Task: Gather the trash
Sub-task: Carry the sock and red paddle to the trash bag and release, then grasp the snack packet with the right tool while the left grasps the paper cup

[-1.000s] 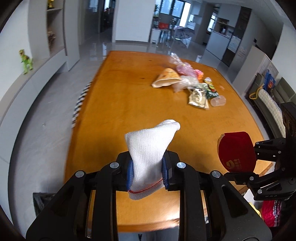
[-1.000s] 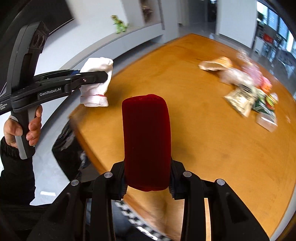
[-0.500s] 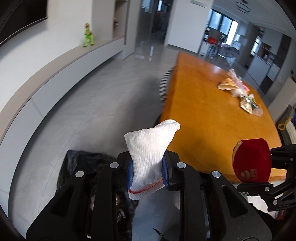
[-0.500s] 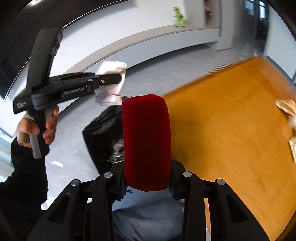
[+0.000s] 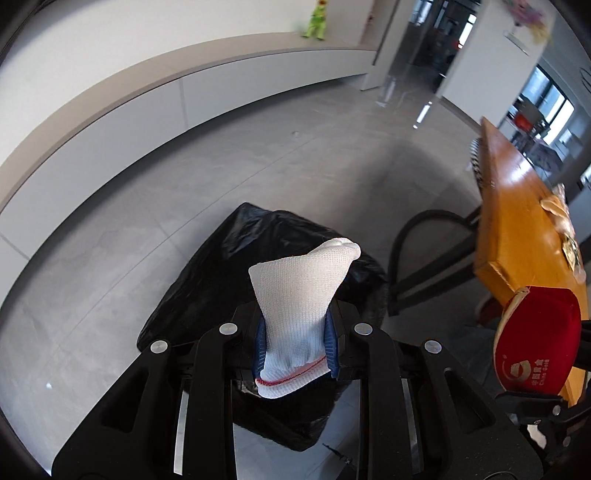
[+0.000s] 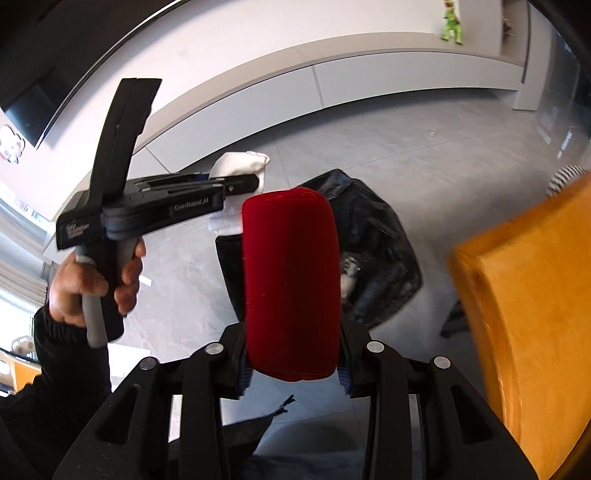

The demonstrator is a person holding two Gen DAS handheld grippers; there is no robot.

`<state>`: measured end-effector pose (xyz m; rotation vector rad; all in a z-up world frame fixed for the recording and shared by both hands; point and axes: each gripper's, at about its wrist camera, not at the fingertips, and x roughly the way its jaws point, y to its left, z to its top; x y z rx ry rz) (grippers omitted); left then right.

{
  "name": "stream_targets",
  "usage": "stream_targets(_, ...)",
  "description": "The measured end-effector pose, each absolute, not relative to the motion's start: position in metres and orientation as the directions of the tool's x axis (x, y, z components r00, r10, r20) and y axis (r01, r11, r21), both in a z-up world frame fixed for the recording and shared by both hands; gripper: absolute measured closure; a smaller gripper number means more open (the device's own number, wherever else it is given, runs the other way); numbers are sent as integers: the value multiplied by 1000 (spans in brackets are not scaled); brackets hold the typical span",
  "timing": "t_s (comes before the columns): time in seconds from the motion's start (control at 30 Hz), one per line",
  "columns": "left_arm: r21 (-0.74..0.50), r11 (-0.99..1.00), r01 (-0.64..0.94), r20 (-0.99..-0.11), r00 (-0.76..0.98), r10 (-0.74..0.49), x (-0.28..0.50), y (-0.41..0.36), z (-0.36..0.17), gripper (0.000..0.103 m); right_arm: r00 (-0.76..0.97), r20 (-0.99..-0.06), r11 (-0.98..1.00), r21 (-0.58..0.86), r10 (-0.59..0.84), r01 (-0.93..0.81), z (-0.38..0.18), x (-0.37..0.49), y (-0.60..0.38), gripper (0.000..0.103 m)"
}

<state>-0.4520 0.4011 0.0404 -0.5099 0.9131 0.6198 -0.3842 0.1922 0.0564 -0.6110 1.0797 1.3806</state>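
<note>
My left gripper [image 5: 295, 339] is shut on a white knitted glove [image 5: 299, 295] and holds it above a black trash bag [image 5: 221, 273] on the floor. The glove also shows in the right wrist view [image 6: 240, 166]. My right gripper [image 6: 293, 365] is shut on a red velvet case [image 6: 291, 280], also held over the black trash bag [image 6: 373, 254]. The red case shows at the right edge of the left wrist view [image 5: 535, 343]. More trash [image 5: 565, 229] lies on the orange table.
The orange table [image 5: 517, 229] [image 6: 524, 314] stands to the right, its corner close to the bag. A grey floor [image 5: 184, 184] and a long low white cabinet [image 5: 147, 103] with a green toy [image 5: 316, 22] lie beyond. A black chair frame [image 5: 424, 251] stands by the table.
Both grippers have swung left, away from the table, and now point down at the black trash bag. Both still hold their items.
</note>
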Motion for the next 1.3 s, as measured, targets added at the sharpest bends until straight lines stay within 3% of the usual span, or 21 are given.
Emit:
stream_targets(0.03, -133, 699, -703, -850, 443, 284, -454, 404, 39, 55, -117, -878, 155, 211, 464, -965, 54, -386, 199, 32)
stream_targets(0.07, -116, 676, -728, -854, 420, 306, -456, 408, 38, 13, -69, -882, 177, 170, 466, -969, 54, -387, 205, 27)
stream_targets(0.1, -91, 645, -759, -847, 400, 351, -460, 410, 40, 6, -52, -876, 190, 161, 479, -968, 54, -388, 209, 27)
stream_targets(0.2, -83, 618, -782, -834, 394, 387, -470, 417, 42, 6, -98, -865, 190, 216, 492, -958, 55, -383, 206, 27)
stream_targets(0.47, -124, 644, -755, -835, 430, 344, -461, 409, 48, 6, -65, -856, 211, 199, 514, -957, 62, -376, 184, 27)
stream_targets(0.83, -134, 824, -551, -821, 527, 219, -366, 333, 65, 6, 43, -833, 401, 219, 551, -890, 76, -307, 103, 27)
stream_targets(1.03, -146, 895, -421, -814, 566, 133, -296, 283, 71, 6, 160, -841, 621, 239, 516, -746, 77, -222, 27, 27)
stream_targets(1.3, -140, 952, -273, -815, 577, 46, -212, 228, 84, 6, 332, -857, 880, 248, 394, -405, 75, -89, -95, 27)
